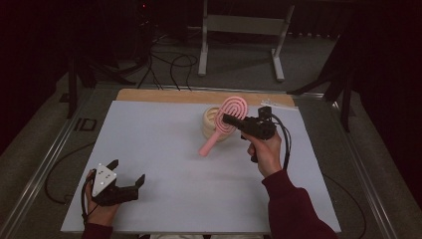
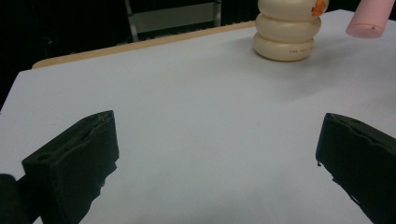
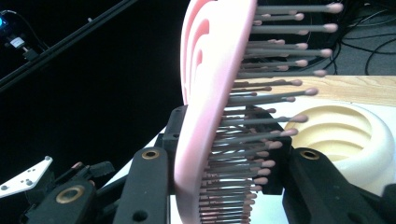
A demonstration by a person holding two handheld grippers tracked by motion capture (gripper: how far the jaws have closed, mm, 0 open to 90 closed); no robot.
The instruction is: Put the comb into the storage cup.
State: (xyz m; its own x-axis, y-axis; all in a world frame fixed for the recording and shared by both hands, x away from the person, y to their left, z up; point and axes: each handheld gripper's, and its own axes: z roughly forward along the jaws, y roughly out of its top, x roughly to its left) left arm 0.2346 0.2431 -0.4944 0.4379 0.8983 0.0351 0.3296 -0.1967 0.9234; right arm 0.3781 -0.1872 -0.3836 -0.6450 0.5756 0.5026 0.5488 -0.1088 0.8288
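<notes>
1. High view: the right gripper (image 1: 234, 120) holds a pink plastic hairbrush with an oval looped head (image 1: 225, 122) lifted clear of the white table surface (image 1: 164, 149), jaws clamped on the head, handle slanting down below them.
2. Right gripper view: the brush head stands on edge between the two black jaws, bristles (image 3: 261, 121) pointing toward one jaw, back pressed to the other.
3. Just beyond the jaws sits a cream ribbed ring-shaped holder (image 3: 355, 135), its hollow facing up and empty.
4. Pickup looks done; what seems left is carrying the brush over the holder and setting it in.
5. Left gripper view: the left gripper (image 2: 217, 154) rests low near the table, jaws wide apart, nothing between them, holder well ahead.
</notes>
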